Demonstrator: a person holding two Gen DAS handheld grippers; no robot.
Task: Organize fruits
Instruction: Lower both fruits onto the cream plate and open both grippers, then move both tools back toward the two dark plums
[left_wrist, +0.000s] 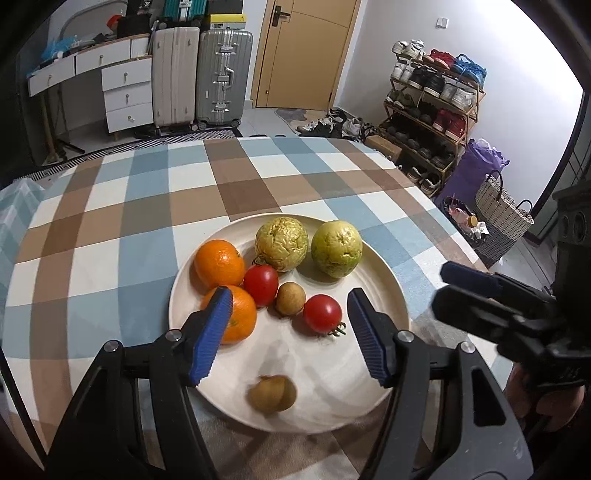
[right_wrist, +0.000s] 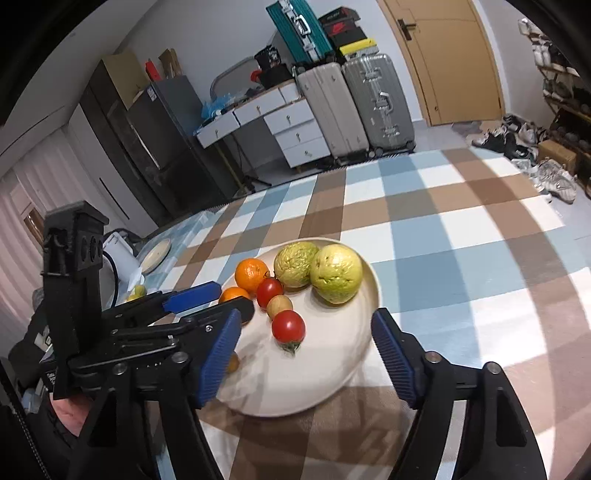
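Sitting on one plate (left_wrist: 391, 291) atop the checkered desk (left_wrist: 147, 206): two oranges (left_wrist: 219, 262), two tomatoes (left_wrist: 322, 313), two guavas (left_wrist: 336, 248), two longans (left_wrist: 290, 298); both hand-held grippers (left_wrist: 290, 332) (right_wrist: 304, 354) spread, empty.

No legible text, label, brand or number in either view. A dark box (left_wrist: 142, 4) on the stack far beyond the claw, upper left, carries a pale mark too small to read. Red-and-black shoebox (right_wrist: 341, 27) atop the suitcases: logo blurred, unreadable.
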